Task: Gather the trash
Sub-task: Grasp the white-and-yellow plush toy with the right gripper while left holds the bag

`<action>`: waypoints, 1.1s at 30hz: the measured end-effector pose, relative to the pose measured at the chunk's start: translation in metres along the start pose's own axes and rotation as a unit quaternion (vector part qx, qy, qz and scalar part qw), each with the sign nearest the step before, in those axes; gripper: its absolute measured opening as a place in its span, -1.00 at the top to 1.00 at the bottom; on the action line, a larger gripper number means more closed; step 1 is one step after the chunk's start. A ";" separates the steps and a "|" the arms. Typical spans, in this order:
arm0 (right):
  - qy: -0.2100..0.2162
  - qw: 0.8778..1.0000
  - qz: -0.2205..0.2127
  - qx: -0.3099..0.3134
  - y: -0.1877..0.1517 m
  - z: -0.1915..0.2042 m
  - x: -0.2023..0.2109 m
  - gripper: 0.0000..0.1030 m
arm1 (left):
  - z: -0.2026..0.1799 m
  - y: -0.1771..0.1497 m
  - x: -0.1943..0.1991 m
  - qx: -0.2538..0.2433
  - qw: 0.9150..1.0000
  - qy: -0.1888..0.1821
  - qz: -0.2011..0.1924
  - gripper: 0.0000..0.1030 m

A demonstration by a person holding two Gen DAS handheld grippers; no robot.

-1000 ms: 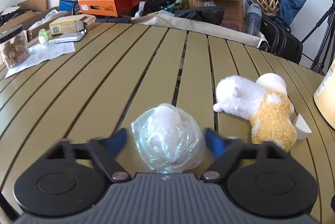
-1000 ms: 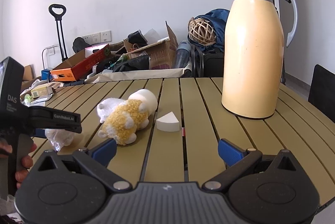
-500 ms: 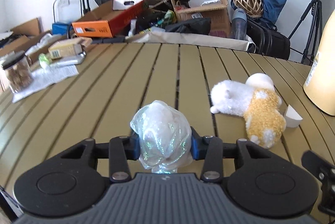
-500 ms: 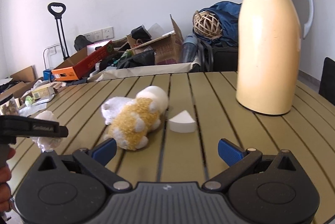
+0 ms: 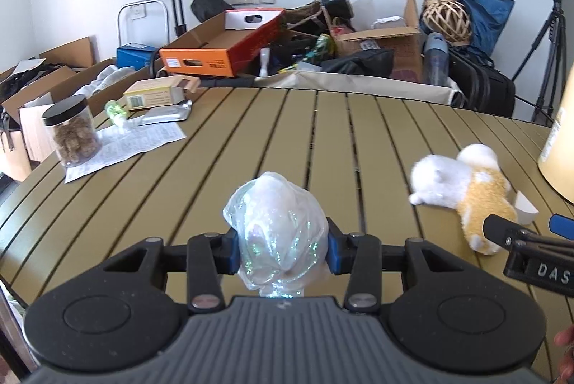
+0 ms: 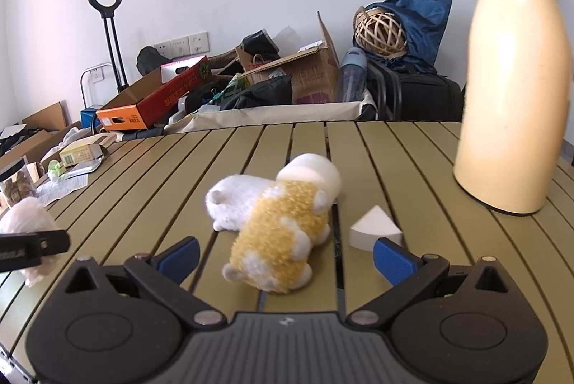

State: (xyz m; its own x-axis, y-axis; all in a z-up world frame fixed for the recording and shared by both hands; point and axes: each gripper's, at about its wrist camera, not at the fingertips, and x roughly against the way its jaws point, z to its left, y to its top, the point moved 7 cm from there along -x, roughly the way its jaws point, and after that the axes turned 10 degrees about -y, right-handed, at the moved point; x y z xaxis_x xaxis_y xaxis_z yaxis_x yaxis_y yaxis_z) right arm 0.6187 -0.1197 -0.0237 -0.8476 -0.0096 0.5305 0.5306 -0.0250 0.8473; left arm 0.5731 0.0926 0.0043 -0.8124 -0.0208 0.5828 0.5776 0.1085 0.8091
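My left gripper is shut on a crumpled clear plastic bag, held just above the slatted table. In the right wrist view the same bag shows at the far left behind the left gripper's finger. My right gripper is open, its blue pads on either side of a white and yellow plush toy that lies on the table. A white wedge-shaped piece rests just right of the toy, in front of the right pad. The right gripper's finger enters the left wrist view near the toy.
A tall cream thermos jug stands at the table's right. At the far left lie a printed paper sheet, a jar of snacks, a small carton and a foil pack. Cardboard boxes and bags crowd the floor behind the table.
The left gripper closed on the plastic bag and lifted it off the table. The right gripper moved left, bringing its open jaws up to the plush toy.
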 end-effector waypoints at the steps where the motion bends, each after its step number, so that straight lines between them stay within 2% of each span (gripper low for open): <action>1: 0.001 1.000 0.003 0.002 0.001 0.003 -0.004 -1.00 | 0.004 0.000 0.000 0.001 1.000 0.002 0.000 0.16; 9: 0.007 0.999 0.033 0.023 0.014 0.028 -0.038 -0.96 | 0.023 0.001 -0.007 0.000 1.000 0.020 0.004 0.16; 11: -0.001 0.999 0.036 0.038 0.016 0.033 -0.045 -0.94 | 0.024 0.000 -0.010 -0.001 1.000 0.021 0.007 0.16; 13: -0.014 0.997 0.038 0.061 0.016 0.039 -0.053 -0.80 | 0.024 -0.002 -0.012 -0.002 1.000 0.022 0.009 0.16; 17: -0.021 0.996 0.047 0.067 0.015 0.042 -0.064 -0.80 | 0.024 -0.005 -0.015 -0.005 1.000 0.024 0.014 0.16; 19: -0.022 0.997 0.049 0.060 0.014 0.039 -0.066 -0.72 | 0.024 -0.005 -0.013 -0.005 1.000 0.022 0.013 0.16; 24: -0.035 0.996 0.045 0.062 0.014 0.032 -0.062 -0.21 | 0.018 -0.005 -0.008 -0.008 1.000 0.016 0.006 0.16; 26: -0.038 0.996 0.050 0.058 0.012 0.028 -0.061 -0.13 | 0.014 -0.004 -0.006 -0.009 1.000 0.013 0.005 0.16; 33: -0.026 0.996 0.075 0.029 0.002 0.022 -0.071 -0.13 | 0.005 -0.004 0.000 -0.018 1.000 0.003 -0.001 0.16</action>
State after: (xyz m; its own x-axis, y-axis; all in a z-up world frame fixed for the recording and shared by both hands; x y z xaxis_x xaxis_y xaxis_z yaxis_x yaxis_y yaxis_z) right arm 0.6799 -0.0970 -0.0592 -0.7582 0.0422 0.6507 0.6519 0.0304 0.7577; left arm 0.5700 0.0967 0.0010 -0.8127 -0.0272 0.5821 0.5791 0.0725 0.8120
